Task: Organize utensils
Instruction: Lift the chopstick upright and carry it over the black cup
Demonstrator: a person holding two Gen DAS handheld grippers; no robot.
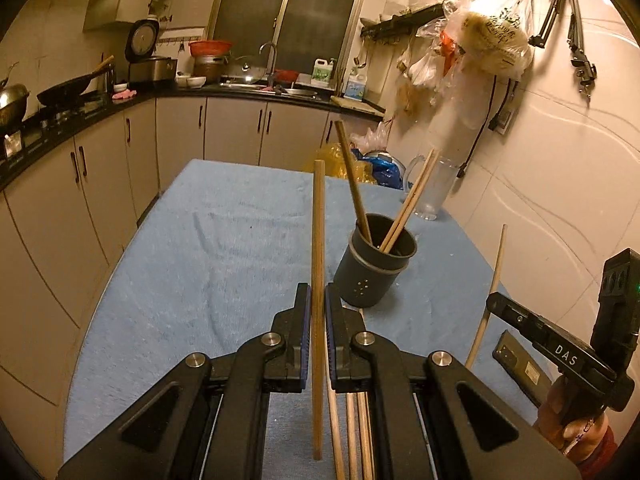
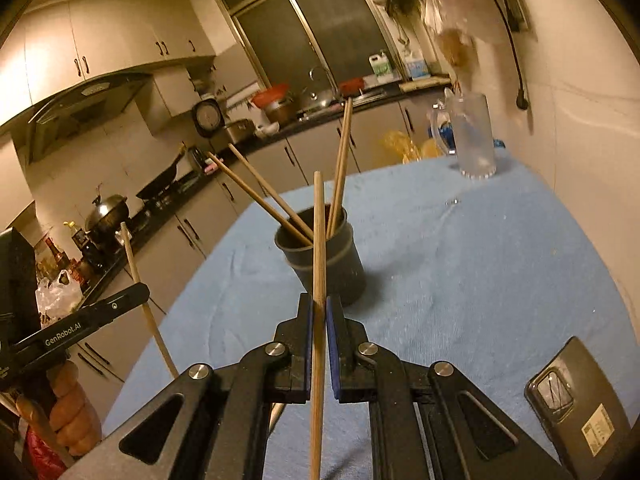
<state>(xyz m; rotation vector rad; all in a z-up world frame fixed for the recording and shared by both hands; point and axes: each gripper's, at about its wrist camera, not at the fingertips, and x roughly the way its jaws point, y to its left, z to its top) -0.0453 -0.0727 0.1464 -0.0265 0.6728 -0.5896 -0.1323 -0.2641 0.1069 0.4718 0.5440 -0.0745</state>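
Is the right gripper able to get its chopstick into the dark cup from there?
Probably yes. The right gripper is shut on a chopstick, and the dark cup stands just ahead with its mouth open. The sticks already inside lean to the sides, leaving a gap.

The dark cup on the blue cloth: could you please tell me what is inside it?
Three wooden chopsticks stand in the dark cup, leaning on its rim, one left and two right in the left wrist view. Their lower ends and the cup's bottom are hidden by its wall.

Blue-clothed table (image 1: pixel 208 240), dark cup (image 1: pixel 374 264), pitcher (image 1: pixel 434 188), phone (image 2: pixel 580 408)
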